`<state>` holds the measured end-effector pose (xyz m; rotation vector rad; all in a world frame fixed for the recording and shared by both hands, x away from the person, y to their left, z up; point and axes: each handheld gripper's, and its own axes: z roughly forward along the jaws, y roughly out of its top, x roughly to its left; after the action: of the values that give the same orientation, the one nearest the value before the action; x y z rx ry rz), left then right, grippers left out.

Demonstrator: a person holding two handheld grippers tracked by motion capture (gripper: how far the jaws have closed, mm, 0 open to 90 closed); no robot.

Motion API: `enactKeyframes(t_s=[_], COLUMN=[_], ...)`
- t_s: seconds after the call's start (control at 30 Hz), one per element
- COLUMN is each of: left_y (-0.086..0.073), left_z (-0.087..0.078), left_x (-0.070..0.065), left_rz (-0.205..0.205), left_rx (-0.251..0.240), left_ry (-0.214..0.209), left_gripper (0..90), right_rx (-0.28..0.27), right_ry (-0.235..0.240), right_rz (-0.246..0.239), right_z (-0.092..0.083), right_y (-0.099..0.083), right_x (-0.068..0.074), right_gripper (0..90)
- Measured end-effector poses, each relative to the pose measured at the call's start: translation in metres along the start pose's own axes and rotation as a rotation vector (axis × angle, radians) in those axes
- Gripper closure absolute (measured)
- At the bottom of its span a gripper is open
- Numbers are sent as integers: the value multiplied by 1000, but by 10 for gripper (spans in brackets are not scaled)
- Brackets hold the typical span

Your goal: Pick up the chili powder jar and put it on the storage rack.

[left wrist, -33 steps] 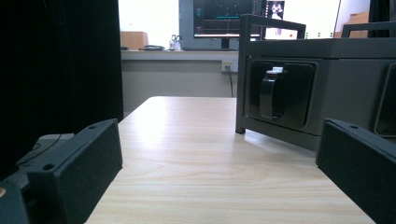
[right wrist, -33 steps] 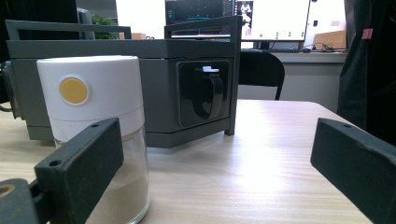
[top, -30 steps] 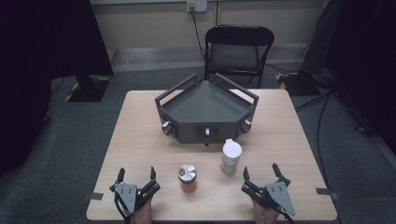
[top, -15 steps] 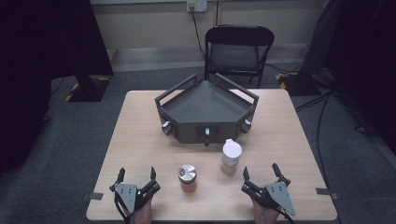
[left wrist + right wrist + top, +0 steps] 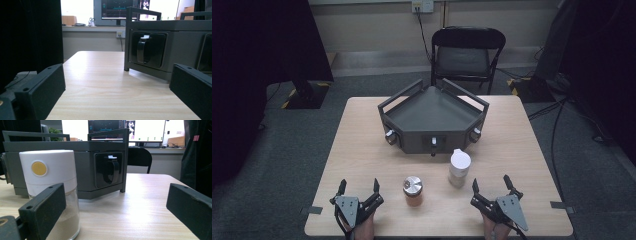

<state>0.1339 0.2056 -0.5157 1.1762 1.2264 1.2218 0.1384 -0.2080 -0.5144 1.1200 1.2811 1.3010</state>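
A dark grey angular tray with dials on its front stands in the middle of the wooden table. In front of it stand a white-capped jar of pale powder and a small silver-lidded jar with orange contents. My left gripper rests open near the front left edge, its jaws empty. My right gripper rests open near the front right, just right of the white-capped jar. The tray's front with a black dial faces the left gripper; another dial faces the right gripper.
A black folding chair stands behind the table's far edge. Dark curtains hang at the left and right, and cables run over the floor at the right. Bare tabletop lies to both sides of the tray.
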Motion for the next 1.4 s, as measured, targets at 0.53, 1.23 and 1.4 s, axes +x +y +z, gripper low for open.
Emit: enactKeyframes(t_s=[0.53, 1.23, 1.4], left_y=[2, 22, 27], left_z=[-3, -4, -2], left_x=[2, 0, 0], left_rz=[-21, -41, -40], left_rx=[-25, -14, -11], left_ry=[-28, -197, -245], left_gripper=[0, 0, 0], right_rx=[0, 0, 0], right_ry=[6, 8, 9], right_rz=[1, 1, 1], right_z=[0, 0, 0], right_y=[0, 0, 0], right_x=[-1, -1, -2], right_gripper=[11, 11, 11])
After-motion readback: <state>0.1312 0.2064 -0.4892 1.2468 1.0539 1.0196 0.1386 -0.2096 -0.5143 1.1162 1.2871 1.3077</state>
